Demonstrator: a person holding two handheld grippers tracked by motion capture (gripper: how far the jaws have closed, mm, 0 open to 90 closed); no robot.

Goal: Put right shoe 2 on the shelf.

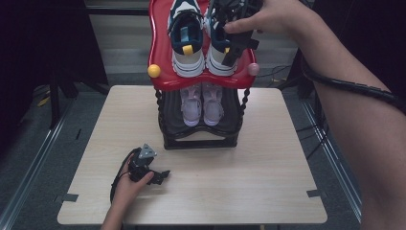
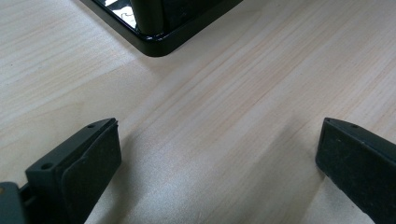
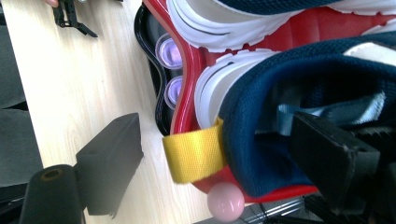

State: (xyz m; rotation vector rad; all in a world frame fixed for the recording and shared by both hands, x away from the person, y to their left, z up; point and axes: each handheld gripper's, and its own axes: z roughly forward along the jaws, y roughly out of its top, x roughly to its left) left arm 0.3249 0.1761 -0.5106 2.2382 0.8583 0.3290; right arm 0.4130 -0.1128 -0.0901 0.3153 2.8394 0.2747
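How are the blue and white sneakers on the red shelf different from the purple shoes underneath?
The blue and white sneakers are bigger than the purple shoes. The sneakers stand on the red top shelf; the purple shoes sit on the black lower shelf. The sneakers have yellow heel loops; none shows on the purple pair. The right gripper is at a sneaker; nothing is at the purple shoes. Both are pairs, side by side.

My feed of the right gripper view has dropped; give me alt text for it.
The right gripper stands open astride the heel of a navy and white sneaker on the rack's red top shelf, one jaw outside by the yellow heel loop, the other inside the collar. Below lie lilac shoes and the wooden table.
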